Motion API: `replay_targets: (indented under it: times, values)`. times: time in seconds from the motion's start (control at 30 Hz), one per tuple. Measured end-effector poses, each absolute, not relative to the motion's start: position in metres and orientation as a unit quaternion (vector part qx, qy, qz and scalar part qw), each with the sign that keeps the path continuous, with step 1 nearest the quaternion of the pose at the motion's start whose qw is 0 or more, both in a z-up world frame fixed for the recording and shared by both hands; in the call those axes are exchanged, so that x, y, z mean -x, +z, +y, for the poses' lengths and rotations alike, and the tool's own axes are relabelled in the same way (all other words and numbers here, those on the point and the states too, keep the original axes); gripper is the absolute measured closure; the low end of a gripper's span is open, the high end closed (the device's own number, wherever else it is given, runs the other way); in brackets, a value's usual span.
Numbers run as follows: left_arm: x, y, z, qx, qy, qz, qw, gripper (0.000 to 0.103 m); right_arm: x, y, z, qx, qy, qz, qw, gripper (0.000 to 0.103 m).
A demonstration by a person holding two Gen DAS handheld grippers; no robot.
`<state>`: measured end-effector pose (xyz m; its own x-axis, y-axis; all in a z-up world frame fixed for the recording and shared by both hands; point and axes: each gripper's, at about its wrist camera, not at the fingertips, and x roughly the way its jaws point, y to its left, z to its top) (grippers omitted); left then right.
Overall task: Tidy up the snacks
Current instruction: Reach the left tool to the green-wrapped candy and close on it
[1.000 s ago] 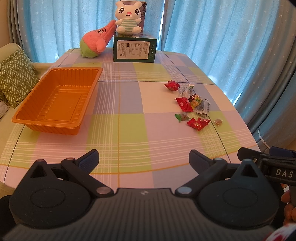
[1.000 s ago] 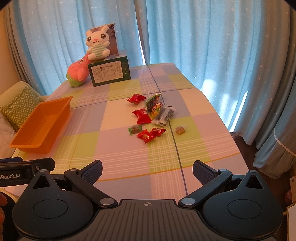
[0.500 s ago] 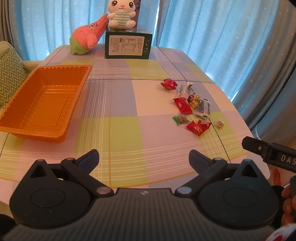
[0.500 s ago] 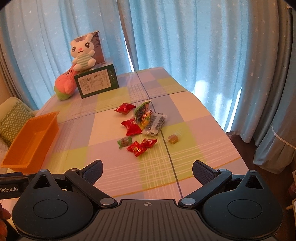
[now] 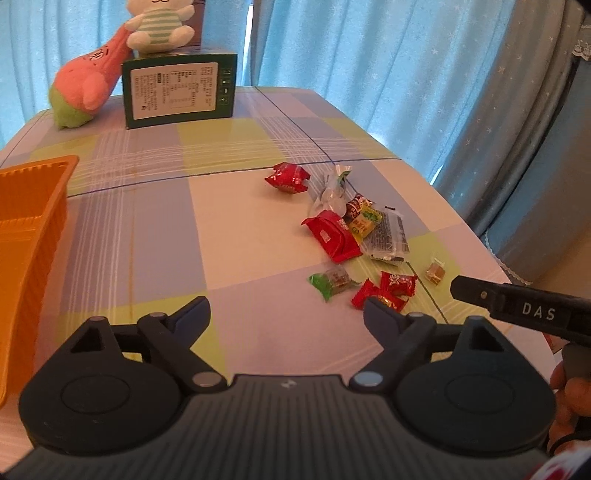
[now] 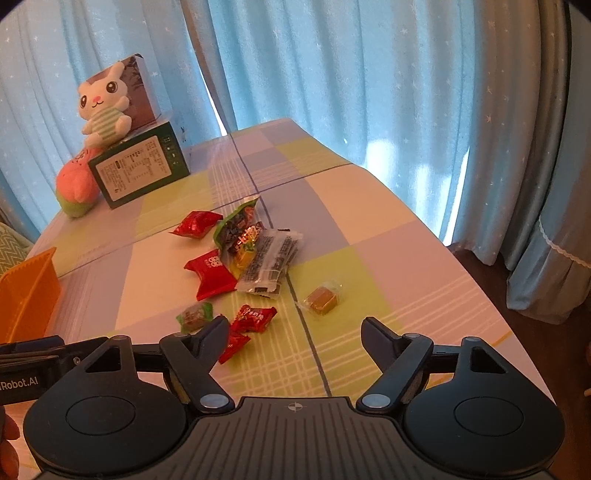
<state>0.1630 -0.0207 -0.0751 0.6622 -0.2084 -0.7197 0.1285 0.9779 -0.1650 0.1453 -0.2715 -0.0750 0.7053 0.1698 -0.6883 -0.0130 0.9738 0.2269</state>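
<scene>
Several wrapped snacks lie scattered on the checked table [image 5: 236, 229]: a red packet [image 5: 287, 178], a bigger red packet [image 5: 332, 236], a clear dark-printed pack [image 5: 388, 236], a green candy [image 5: 330, 281], a red candy [image 5: 388, 291] and a brown cube candy [image 5: 435, 272]. An orange tray [image 5: 29, 236] stands at the left. My left gripper [image 5: 286, 308] is open and empty, its right finger just in front of the red candy. My right gripper [image 6: 293, 328] is open and empty, close before the red candy [image 6: 255, 319], the green candy [image 6: 194, 317] and the brown cube candy [image 6: 323, 297].
A green box [image 5: 179, 94] with a bunny plush [image 5: 159, 22] on top and a pink plush [image 5: 86, 86] stand at the table's far end. Blue curtains [image 5: 369, 74] hang behind and to the right. The table's right edge drops off near the snacks.
Both grippers have moved forward and toward the snack pile; the snacks look larger and closer. The orange tray has slid toward the left edge of both views. Both stay open.
</scene>
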Motion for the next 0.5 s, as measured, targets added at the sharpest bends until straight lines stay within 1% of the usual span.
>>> replay_targets:
  times: [0.07, 0.13, 0.17, 0.23, 0.27, 0.33, 0.4, 0.47, 0.5]
  values:
    - [-0.176, -0.082, -0.026, 0.038, -0.111, 0.397, 0.910, 0.020, -0.155, -0.082, -0.274, -0.107, 0.041, 0.384, 0.916, 0.029]
    - [-0.188, -0.088, -0.033, 0.014, -0.129, 0.395, 0.909, 0.026, -0.165, -0.089, -0.276, -0.112, 0.037, 0.389, 0.913, 0.036]
    - [-0.193, -0.091, -0.037, 0.003, -0.140, 0.391, 0.910, 0.028, -0.168, -0.091, -0.277, -0.115, 0.035, 0.392, 0.912, 0.037]
    - [-0.202, -0.097, -0.044, -0.018, -0.163, 0.385, 0.908, 0.038, -0.172, -0.095, -0.278, -0.114, 0.031, 0.397, 0.910, 0.038]
    - [-0.205, -0.099, -0.047, -0.031, -0.173, 0.383, 0.907, 0.040, -0.173, -0.097, -0.277, -0.114, 0.028, 0.400, 0.909, 0.038]
    - [-0.212, -0.103, -0.054, -0.061, -0.197, 0.378, 0.903, 0.048, -0.174, -0.101, -0.277, -0.117, 0.026, 0.406, 0.906, 0.038]
    - [-0.218, -0.107, -0.060, -0.090, -0.213, 0.373, 0.898, 0.054, -0.176, -0.103, -0.278, -0.121, 0.025, 0.409, 0.904, 0.038]
    - [-0.224, -0.112, -0.066, -0.115, -0.237, 0.374, 0.889, 0.056, -0.177, -0.105, -0.279, -0.124, 0.022, 0.410, 0.904, 0.038]
    - [-0.226, -0.114, -0.069, -0.126, -0.249, 0.373, 0.885, 0.059, -0.178, -0.105, -0.280, -0.126, 0.021, 0.410, 0.903, 0.038]
